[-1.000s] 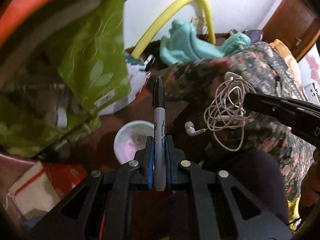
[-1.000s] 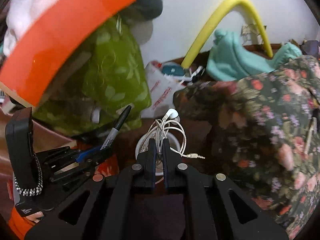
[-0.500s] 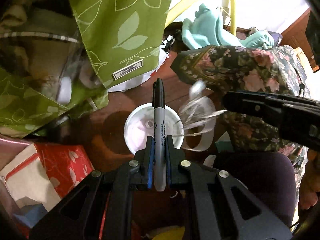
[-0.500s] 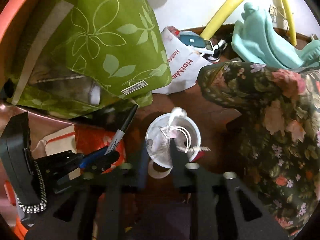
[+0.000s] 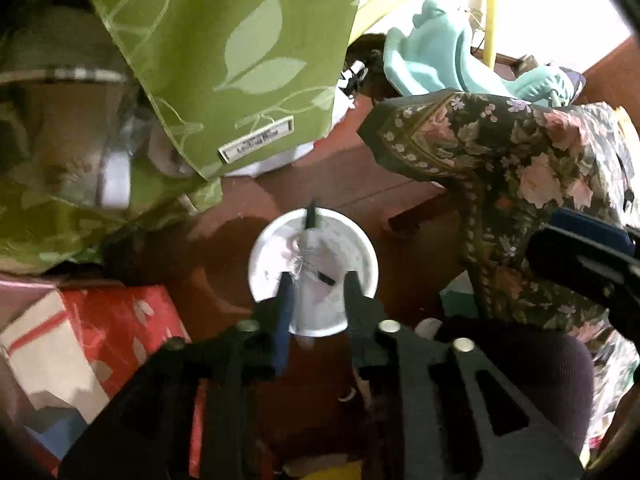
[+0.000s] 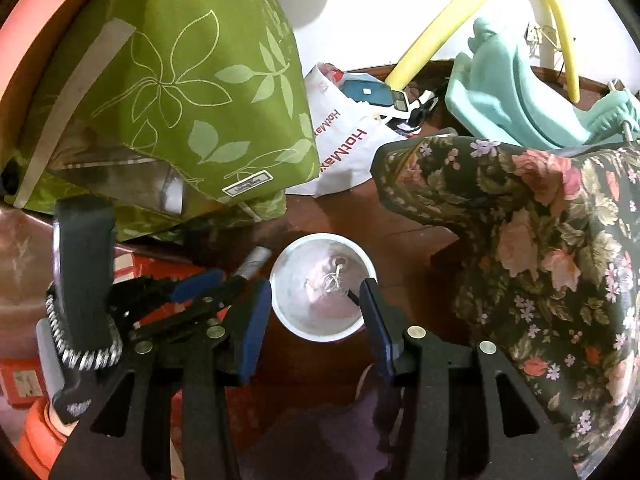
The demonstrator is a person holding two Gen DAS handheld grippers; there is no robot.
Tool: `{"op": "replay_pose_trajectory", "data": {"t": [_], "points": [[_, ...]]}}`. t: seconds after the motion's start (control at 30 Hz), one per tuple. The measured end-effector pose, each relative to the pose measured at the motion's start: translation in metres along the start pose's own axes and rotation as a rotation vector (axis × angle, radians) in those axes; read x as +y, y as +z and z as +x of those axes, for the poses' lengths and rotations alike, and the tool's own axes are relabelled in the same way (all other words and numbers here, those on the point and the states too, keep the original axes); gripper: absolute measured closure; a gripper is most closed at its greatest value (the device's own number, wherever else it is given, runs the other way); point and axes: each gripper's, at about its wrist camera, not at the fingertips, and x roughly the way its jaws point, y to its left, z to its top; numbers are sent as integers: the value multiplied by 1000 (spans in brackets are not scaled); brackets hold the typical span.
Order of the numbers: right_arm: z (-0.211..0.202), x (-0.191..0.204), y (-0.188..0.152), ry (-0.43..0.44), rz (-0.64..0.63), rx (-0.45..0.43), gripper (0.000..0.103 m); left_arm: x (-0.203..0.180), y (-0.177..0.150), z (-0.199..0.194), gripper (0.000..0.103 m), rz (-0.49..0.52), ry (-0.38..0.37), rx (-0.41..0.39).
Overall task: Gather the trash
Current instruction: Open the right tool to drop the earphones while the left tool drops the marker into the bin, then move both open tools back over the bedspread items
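Left gripper [image 5: 316, 292] fingers just parted, nothing between them, right gripper [image 6: 316, 300] fingers just spread wide and empty, white cup [image 6: 280, 300] below both, marker [image 5: 310, 224] and earphone tangle [image 6: 330, 278] inside, green bag [image 6: 180, 100] beyond.

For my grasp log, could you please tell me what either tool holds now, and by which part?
Nothing is held: the left tool and right tool have just been opening, empty, above the white cup containing the earphones and marker.

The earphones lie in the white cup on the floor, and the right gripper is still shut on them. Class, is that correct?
Not quite. The earphones do lie in the white cup, but the right gripper stands open, its jaws just opened and empty, as the right wrist view shows.
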Motion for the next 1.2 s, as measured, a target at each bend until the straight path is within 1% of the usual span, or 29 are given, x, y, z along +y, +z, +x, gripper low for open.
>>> {"op": "replay_pose_trajectory", "data": {"t": [0.07,0.23,0.4,0.47,0.53,0.6,0.67,0.77,0.87,0.97,1.07,1.2], "points": [[-3,-1,-2,-3,-2,-4,61,-2,-2,-2,76,5,-3,3],[-14,0,-8,-4,-13,-22,61,-12,-10,-17,75,65,17,-16],[-34,2,-15,-17,-25,-72,61,-23,-16,-45,75,90,8,-67],[-48,2,-19,-28,-32,-105,61,-28,-17,-57,75,100,0,-91],[-61,1,-24,-34,-33,-137,61,-31,-17,-64,75,82,-58,-61],[-74,-2,-29,-35,-27,-168,61,-34,-19,-68,75,55,-108,-50],[-85,-5,-33,-41,-22,-198,61,-39,-23,-70,75,36,-114,-57],[-105,-14,-43,-55,-9,-245,61,-49,-28,-76,75,41,-76,-102],[-117,-23,-49,-67,1,-272,61,-65,-31,-81,75,61,-83,-108],[-131,-34,-56,-85,17,-301,61,-82,-32,-87,75,97,-73,-124],[-143,-51,-64,-95,46,-335,61,-104,-30,-95,75,132,-68,-147],[-162,-81,-75,-121,99,-387,61,-143,-27,-108,75,191,-62,-191]]}}
